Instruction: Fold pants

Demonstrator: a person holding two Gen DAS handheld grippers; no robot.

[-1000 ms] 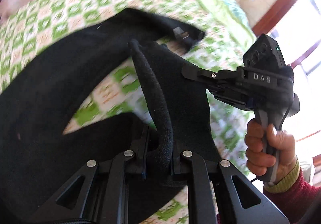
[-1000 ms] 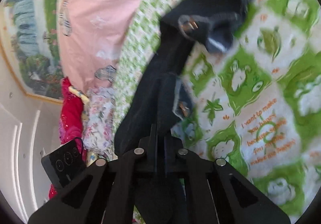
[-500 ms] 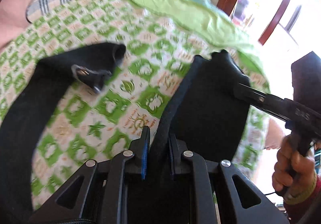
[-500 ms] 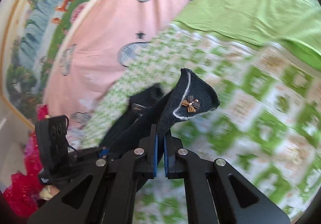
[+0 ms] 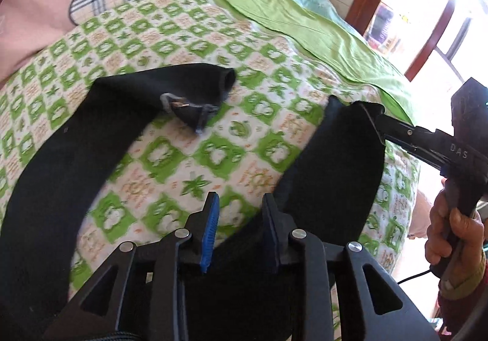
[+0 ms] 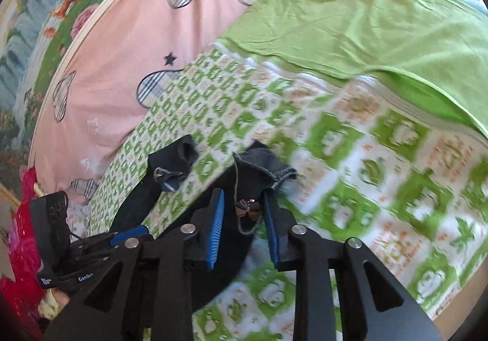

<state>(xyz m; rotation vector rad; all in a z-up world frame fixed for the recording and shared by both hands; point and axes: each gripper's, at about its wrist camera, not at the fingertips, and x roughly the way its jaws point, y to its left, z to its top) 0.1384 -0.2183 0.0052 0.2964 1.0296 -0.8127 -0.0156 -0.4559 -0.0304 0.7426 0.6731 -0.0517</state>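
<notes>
Black pants (image 5: 61, 157) lie spread on a green-and-white patterned bedspread (image 5: 195, 157), one leg curving left with its cuff (image 5: 195, 115) at the middle, the other leg (image 5: 338, 176) on the right. My left gripper (image 5: 241, 203) is open, its right finger against the right leg's edge. My right gripper (image 6: 244, 203) is open around that leg's cuff (image 6: 259, 167), which bears a small bow (image 6: 248, 208). The right gripper also shows in the left wrist view (image 5: 396, 130), at the leg's far end.
A pink quilt with plaid hearts (image 6: 128, 45) lies at the far side. A plain green sheet (image 6: 366, 35) covers the bed's right part. A window with a brown frame (image 5: 427, 35) is at the right. Red fabric (image 6: 21, 234) lies at the left.
Both grippers carried the right pant leg rightward across the bed, laid it down, and opened their jaws, letting go of the cloth.
</notes>
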